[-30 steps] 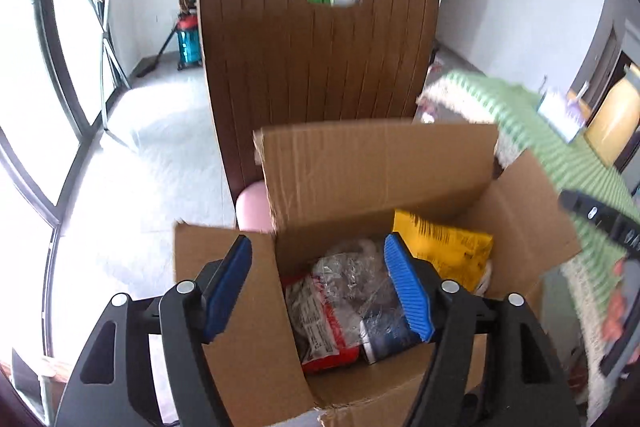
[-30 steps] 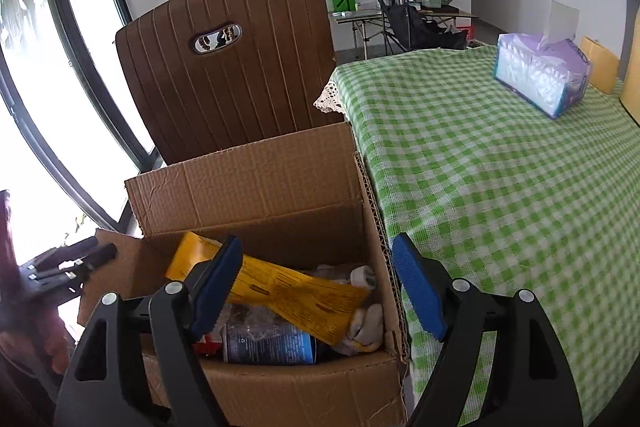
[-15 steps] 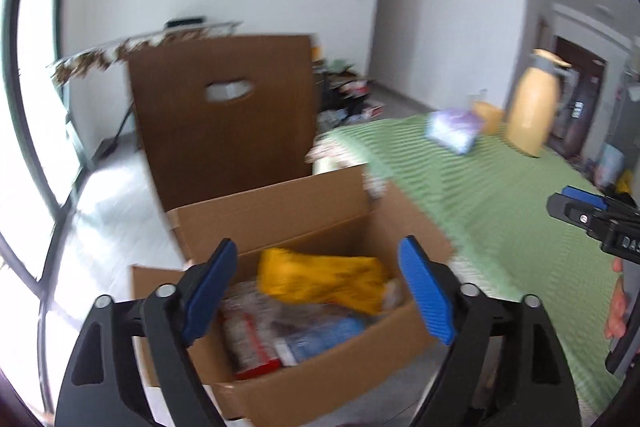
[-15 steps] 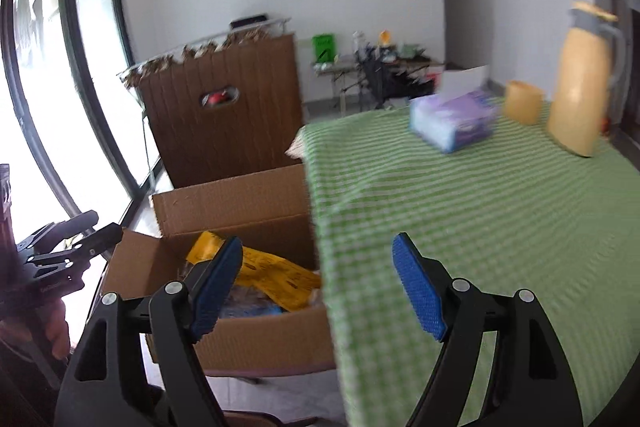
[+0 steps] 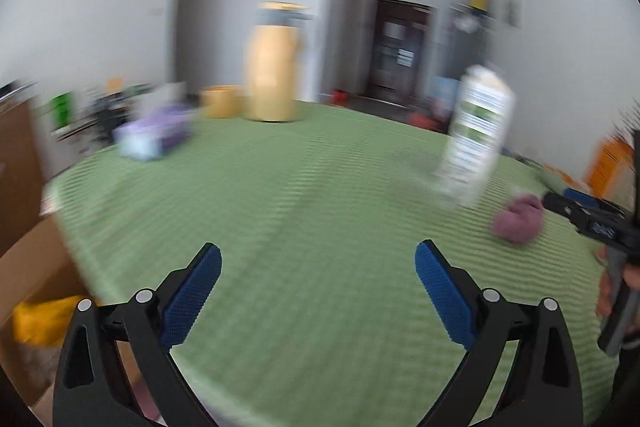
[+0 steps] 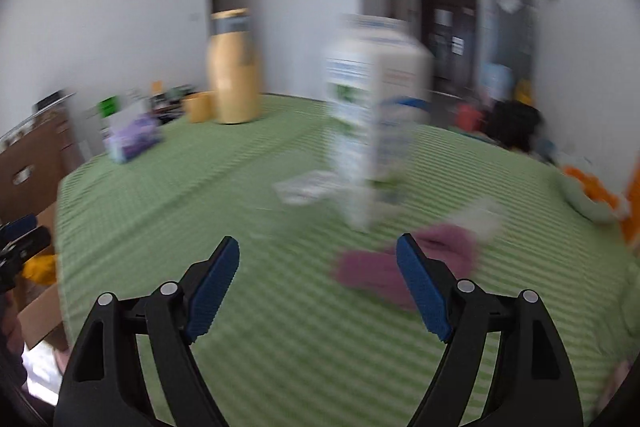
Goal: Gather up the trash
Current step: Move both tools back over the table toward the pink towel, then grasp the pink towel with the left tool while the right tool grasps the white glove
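Left wrist: cardboard box (image 5: 28, 279) holds yellow wrapper (image 5: 40, 319); both claws spread, empty.

Whole room smeared by motion blur. Carton (image 6: 372, 123) on green tablecloth (image 6: 280, 327): print unreadable. Purple cloth (image 6: 384, 271) below carton, partly hidden behind right gripper's finger (image 6: 420, 291). Pale scraps (image 6: 308, 187) left of carton: kind unclear. Cardboard box (image 5: 28, 291) far left of carton, cut by frame edge, yellow contents (image 5: 40, 319) partly hidden behind left gripper's arm. Purple pack (image 5: 156, 135) beyond: blurred, unidentifiable.
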### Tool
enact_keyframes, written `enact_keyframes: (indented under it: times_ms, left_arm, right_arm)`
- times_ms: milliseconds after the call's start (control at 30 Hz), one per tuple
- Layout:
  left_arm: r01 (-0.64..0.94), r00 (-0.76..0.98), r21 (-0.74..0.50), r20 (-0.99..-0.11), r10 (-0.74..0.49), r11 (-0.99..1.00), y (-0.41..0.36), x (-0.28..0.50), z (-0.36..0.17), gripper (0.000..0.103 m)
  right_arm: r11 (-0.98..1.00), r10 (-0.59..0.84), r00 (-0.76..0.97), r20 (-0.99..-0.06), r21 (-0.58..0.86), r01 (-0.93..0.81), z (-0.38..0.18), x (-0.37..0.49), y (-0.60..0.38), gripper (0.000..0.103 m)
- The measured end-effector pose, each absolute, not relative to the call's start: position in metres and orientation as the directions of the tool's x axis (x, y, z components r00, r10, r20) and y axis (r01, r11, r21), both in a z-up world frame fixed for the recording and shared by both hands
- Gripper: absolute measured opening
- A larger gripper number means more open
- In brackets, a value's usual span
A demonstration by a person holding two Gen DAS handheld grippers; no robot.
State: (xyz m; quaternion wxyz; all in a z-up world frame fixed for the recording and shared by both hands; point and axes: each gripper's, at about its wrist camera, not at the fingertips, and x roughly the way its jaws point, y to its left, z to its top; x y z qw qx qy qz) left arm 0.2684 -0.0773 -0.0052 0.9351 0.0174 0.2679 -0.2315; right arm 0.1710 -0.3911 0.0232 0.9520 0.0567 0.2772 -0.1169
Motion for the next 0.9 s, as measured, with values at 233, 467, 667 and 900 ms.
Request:
enact_keyframes:
  times_ms: [233, 467, 667, 900]
  left_arm:
    - [0.682, 0.595, -0.061, -0.534, -0.601, 0.729, -0.235, 0.262, -0.016, 0.094]
    - [0.769, 0.493, -0.051, -0.587, -0.642, 0.637, -0.343, 0.275, -0.034, 0.094]
    - [0.775, 0.451, -0.036, -0.668, -0.591, 0.631, -0.404, 0.299, -0.058, 0.095]
    - [0.77, 0.319, -0.147, -0.755, -0.573, 0.621, -0.433, 0.321, -0.083, 0.051]
  right_arm:
    - [0.913, -0.295, 0.745, -0.598, 0.054, 0.405, 0.014, 0.139, -0.481, 0.078]
    - [0.904, -0.303, 0.728, -0.615, 0.056, 0.423, 0.015, 0.13, -0.514, 0.078]
    - [0.895, -0.293, 0.727, -0.62, 0.089, 0.437, 0.017, 0.139, -0.532, 0.078]
    - [0.889, -0.255, 0.718, -0.648, 0.134, 0.438, 0.011, 0.16, -0.545, 0.078]
